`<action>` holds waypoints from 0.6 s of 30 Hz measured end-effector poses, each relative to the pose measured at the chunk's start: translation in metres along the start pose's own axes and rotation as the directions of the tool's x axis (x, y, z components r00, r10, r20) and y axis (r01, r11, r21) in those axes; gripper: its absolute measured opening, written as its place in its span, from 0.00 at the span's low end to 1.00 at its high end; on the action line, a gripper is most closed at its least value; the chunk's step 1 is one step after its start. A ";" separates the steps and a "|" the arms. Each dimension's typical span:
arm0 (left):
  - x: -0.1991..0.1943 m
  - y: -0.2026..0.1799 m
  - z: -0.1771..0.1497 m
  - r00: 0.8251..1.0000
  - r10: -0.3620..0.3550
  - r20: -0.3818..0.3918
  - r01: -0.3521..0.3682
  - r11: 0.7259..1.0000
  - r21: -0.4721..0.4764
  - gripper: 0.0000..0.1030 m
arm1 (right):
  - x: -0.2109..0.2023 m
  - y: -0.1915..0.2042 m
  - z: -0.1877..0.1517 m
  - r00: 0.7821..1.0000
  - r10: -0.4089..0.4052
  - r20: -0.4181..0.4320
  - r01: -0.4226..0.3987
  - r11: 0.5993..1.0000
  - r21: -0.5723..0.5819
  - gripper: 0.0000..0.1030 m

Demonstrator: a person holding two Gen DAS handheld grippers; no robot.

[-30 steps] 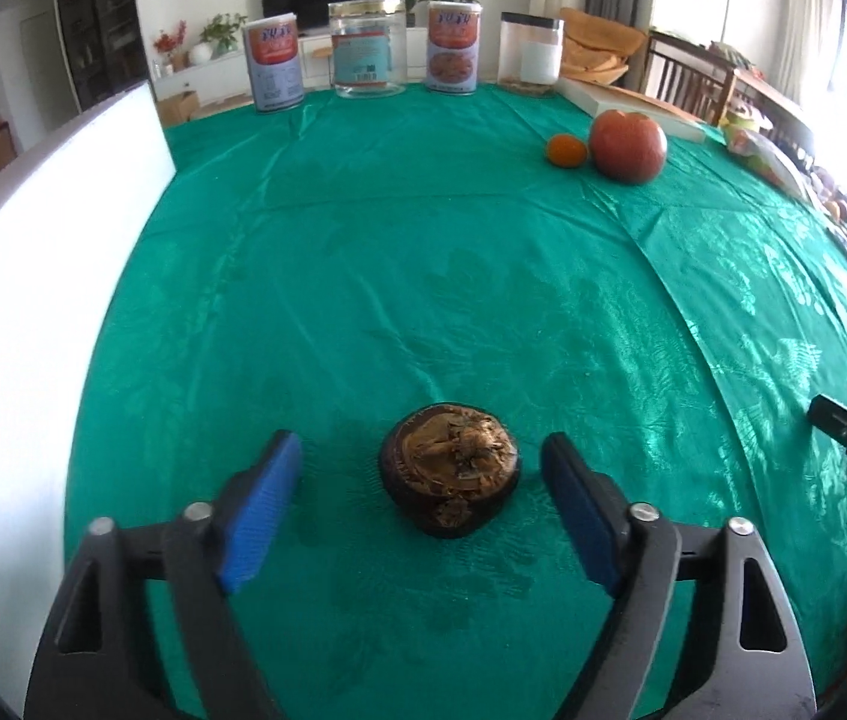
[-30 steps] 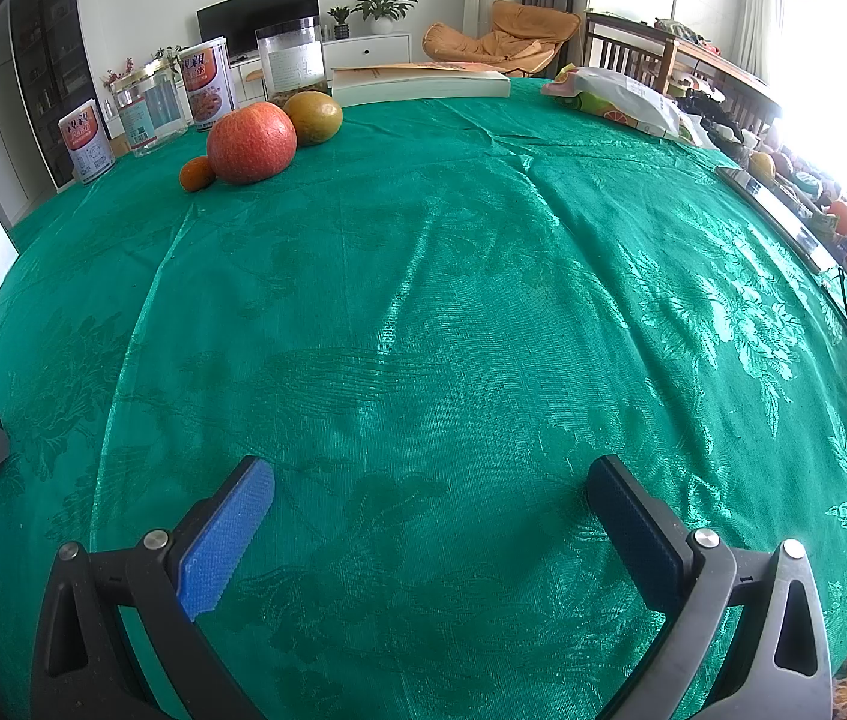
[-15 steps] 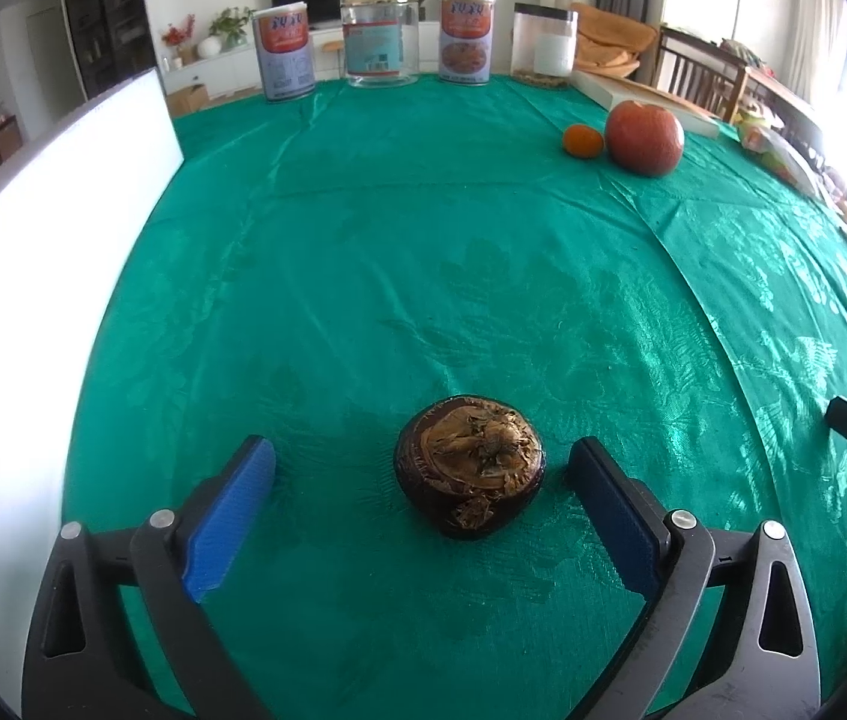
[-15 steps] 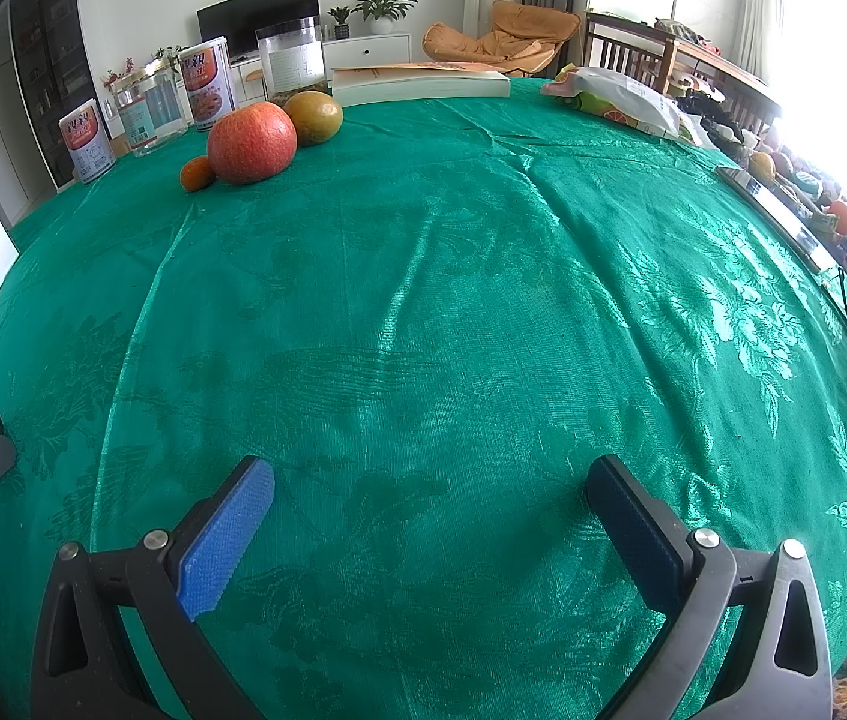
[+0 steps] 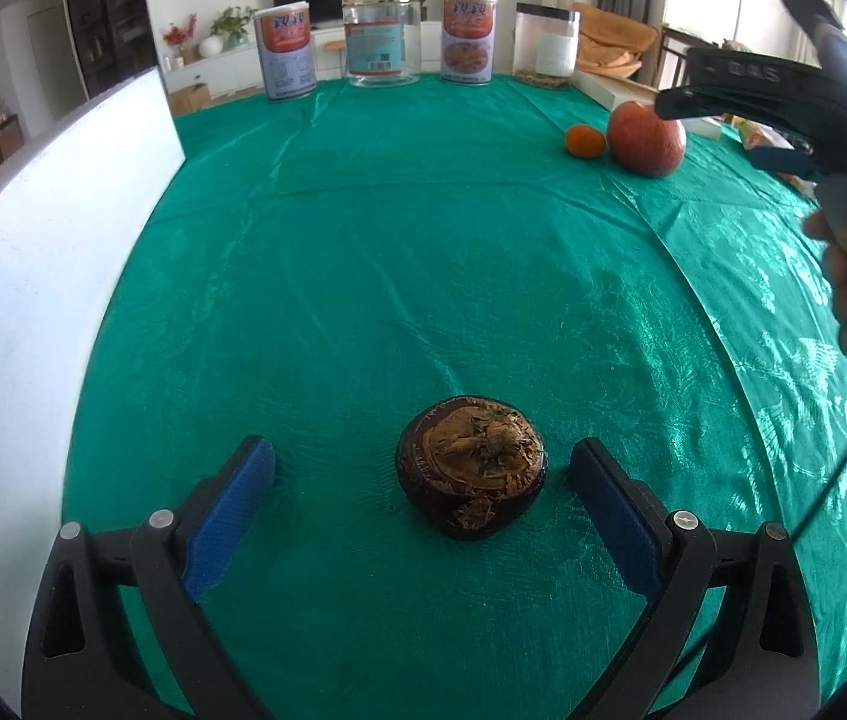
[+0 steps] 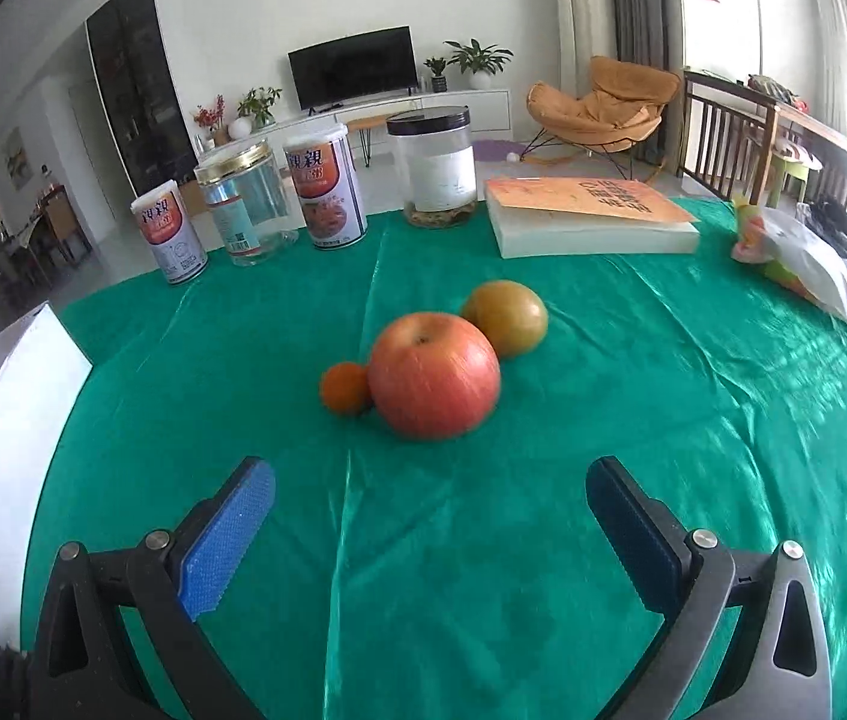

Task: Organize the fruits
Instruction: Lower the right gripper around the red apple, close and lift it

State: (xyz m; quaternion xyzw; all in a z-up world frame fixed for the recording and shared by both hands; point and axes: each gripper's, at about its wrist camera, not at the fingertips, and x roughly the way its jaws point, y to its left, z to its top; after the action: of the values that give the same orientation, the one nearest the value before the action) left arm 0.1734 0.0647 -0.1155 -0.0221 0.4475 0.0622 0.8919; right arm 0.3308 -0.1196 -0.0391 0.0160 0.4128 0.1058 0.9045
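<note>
On the near left of the green tablecloth, the left gripper stands with its jaws wide apart around a dark brown fruit. Neither pad touches it, so it lies free on the cloth. To the right and farther off, the right gripper is also spread wide and empty, facing a cluster of three fruits: a small orange on the left, touching or just beside a large red apple, and a yellow-green fruit just behind the apple.

The brown fruit looks set down, and the step in hand seems to be fetching the next fruit. The next move calls for centring the right gripper on one fruit without knocking its neighbours.

Along the far edge stand a printed tin, a seemingly empty clear glass jar, a second tin, and a dark-lidded clear canister with a thin brownish layer at the bottom. The tins' contents are hidden.
</note>
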 end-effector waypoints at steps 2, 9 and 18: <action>0.000 0.000 0.000 1.000 0.000 0.000 0.000 1.000 0.000 0.97 | 0.028 0.001 0.013 0.999 -0.013 -0.045 0.015 0.999 0.043 0.95; 0.000 0.000 0.000 1.000 0.000 0.000 0.000 1.000 0.000 0.97 | 0.073 -0.013 0.026 0.985 -0.001 -0.171 0.034 0.982 0.188 0.76; 0.000 0.000 0.000 1.000 0.000 0.000 0.000 1.000 0.000 0.97 | 0.049 -0.024 0.012 0.971 0.116 -0.211 -0.070 0.974 0.214 0.68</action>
State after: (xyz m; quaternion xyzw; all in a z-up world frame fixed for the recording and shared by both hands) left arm 0.1733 0.0651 -0.1156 -0.0222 0.4474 0.0621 0.8919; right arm 0.3754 -0.1328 -0.0699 0.1165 0.5188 0.1065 0.8402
